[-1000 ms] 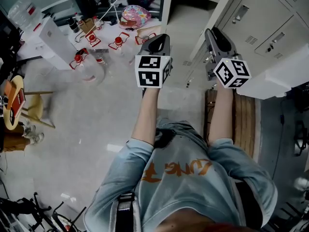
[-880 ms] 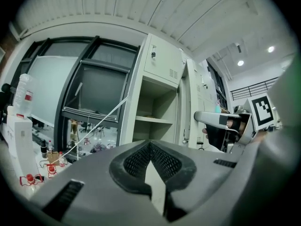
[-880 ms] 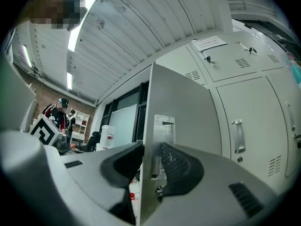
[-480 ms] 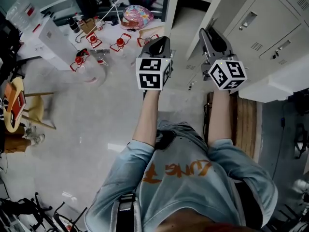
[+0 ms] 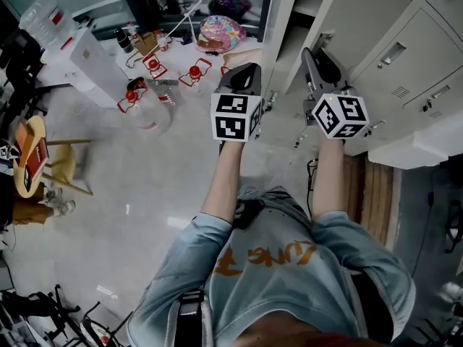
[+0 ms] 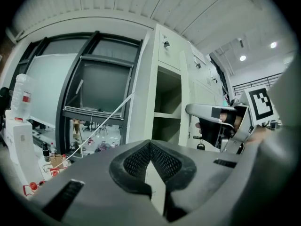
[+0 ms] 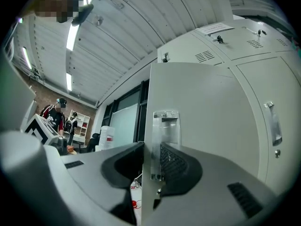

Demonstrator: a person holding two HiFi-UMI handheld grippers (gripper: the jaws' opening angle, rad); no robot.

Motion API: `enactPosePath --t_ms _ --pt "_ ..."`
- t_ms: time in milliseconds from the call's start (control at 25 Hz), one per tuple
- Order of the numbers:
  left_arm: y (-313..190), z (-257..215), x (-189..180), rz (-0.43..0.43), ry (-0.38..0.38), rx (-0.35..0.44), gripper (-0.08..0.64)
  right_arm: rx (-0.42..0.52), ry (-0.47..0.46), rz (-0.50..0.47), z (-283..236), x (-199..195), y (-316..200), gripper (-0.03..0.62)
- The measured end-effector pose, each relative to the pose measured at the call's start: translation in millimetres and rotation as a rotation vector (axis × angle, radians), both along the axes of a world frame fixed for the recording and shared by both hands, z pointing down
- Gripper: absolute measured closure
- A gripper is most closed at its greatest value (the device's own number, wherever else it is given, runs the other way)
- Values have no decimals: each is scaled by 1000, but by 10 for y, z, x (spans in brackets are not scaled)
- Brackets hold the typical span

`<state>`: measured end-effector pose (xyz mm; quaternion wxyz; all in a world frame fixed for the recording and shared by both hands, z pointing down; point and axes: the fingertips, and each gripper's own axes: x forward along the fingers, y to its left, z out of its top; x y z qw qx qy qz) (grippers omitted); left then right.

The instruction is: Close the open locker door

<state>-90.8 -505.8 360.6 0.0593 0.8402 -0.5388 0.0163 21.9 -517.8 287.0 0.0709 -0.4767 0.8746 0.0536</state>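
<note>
The open locker door (image 5: 354, 13) is a pale grey panel swung out from the row of lockers. Its edge (image 7: 146, 173) runs between my right gripper's (image 7: 151, 166) jaws, beside a clear handle plate (image 7: 165, 140). These jaws have just been closing, and both pads look pressed to the door. In the head view my right gripper (image 5: 312, 55) reaches level to the door. My left gripper (image 5: 246, 69) is beside it, shut and empty (image 6: 150, 145), facing the open locker's shelves (image 6: 167, 114).
Closed lockers (image 5: 423, 56) fill the right side. On the floor at left lie red clamps (image 5: 153, 66), a colourful bag (image 5: 221, 32), a clear jug (image 5: 148, 113), a white box (image 5: 79, 60) and a stool (image 5: 32, 154). A wooden pallet (image 5: 370, 186) lies by my feet. Two people (image 7: 59, 117) stand far off.
Both grippers have moved forward toward the lockers. The right gripper's jaws have reached the door's edge, and the open locker has come closer in the head view.
</note>
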Motion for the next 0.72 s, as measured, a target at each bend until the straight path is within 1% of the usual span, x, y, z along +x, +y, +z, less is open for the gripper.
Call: enactPosePath --t_ms 400,720 --pt "-466 81 -200 34 -11 -26 541 -7 4 52 5 -213 -523 482" --pt "-841 139 -375 48 -5 -47 541 -19 10 122 10 -275 -943 489"
